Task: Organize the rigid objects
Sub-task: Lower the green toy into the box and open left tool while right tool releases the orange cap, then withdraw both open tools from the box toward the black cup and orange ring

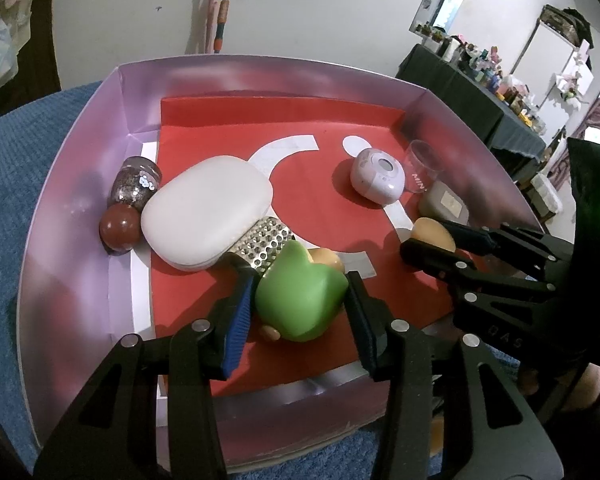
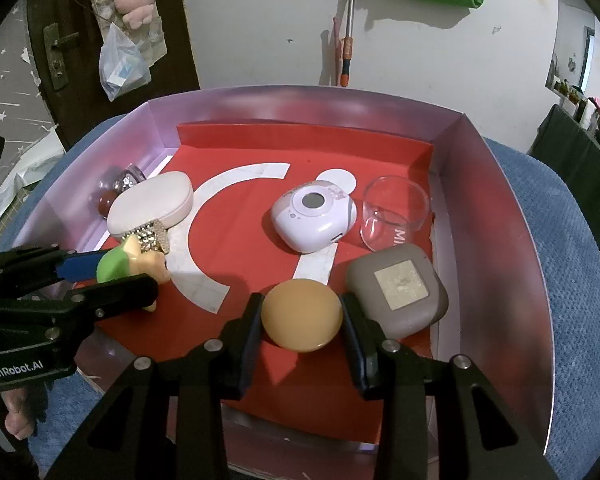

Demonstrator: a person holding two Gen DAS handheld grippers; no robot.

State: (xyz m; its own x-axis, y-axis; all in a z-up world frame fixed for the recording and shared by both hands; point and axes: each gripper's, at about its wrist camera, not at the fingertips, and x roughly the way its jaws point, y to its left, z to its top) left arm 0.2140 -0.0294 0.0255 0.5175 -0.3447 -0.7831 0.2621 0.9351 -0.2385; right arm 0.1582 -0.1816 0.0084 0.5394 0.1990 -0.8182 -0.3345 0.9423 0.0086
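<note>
the left gripper has its jaws partly closed around a green toy figure, both pads against its sides, so it appears gripped, low over the red liner. the right gripper is closed to about the same width on a tan rounded disc, pads touching both edges; whether it is lifted or resting i cannot tell. both pieces sit near the front wall of the shiny box, probably because that is the easiest reach.

just ahead of the left fingers lie a perforated metal piece and a white case; beyond and to the left sit a dark red ball and a glitter jar. just right of the disc is a grey square case; ahead are a lilac round device and a clear cup.

the box rests on a blue textured cloth. behind it is a white wall with a leaning pole, and a cluttered dark shelf stands far right.
</note>
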